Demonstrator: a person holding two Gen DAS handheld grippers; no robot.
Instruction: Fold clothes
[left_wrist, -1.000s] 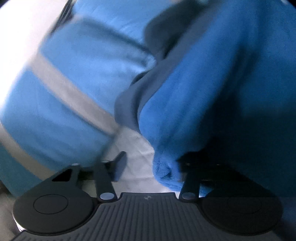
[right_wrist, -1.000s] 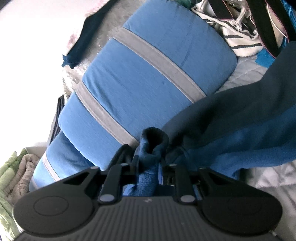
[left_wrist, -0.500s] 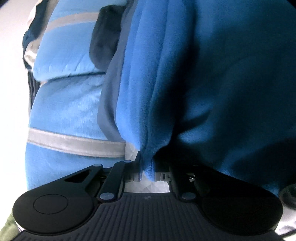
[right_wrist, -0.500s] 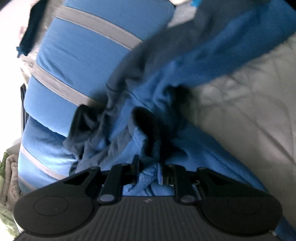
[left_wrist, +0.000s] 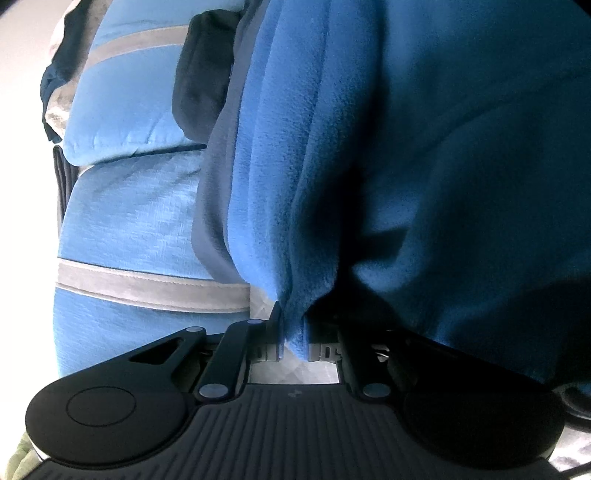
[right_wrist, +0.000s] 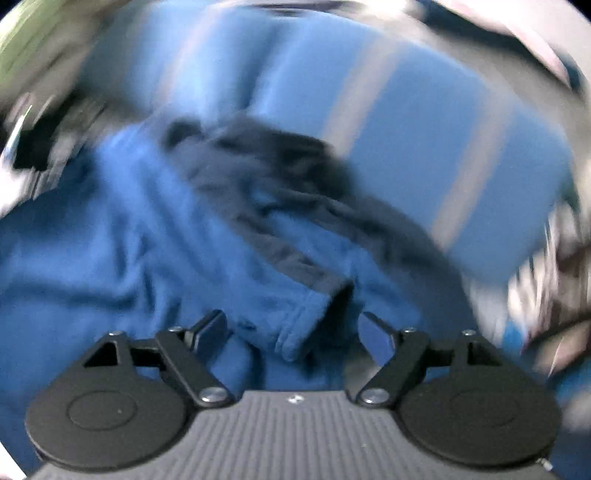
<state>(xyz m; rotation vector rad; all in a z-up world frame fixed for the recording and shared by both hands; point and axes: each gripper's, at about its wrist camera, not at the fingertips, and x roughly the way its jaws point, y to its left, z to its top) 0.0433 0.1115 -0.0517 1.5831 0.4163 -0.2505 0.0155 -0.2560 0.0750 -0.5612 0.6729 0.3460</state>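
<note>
Blue fleece garment (left_wrist: 406, 147), one, fills the frame; left tongs (left_wrist: 293, 332) clamp its edge, right tongs (right_wrist: 295, 328) spread apart, two striped cushions (left_wrist: 140, 206) at left.

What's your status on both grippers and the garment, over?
Left gripper shut on blue fleece. Right gripper open, fleece loose between its fingers. Striped cushion close behind; right view blurred.

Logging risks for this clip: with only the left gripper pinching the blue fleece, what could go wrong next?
1. The left gripper pinches only a thin edge of the blue fleece; the hanging weight may pull it free.
2. The right gripper is open, and the fleece lies bunched, so folds may set crooked.
3. The fleece could snag the striped cushion.
</note>
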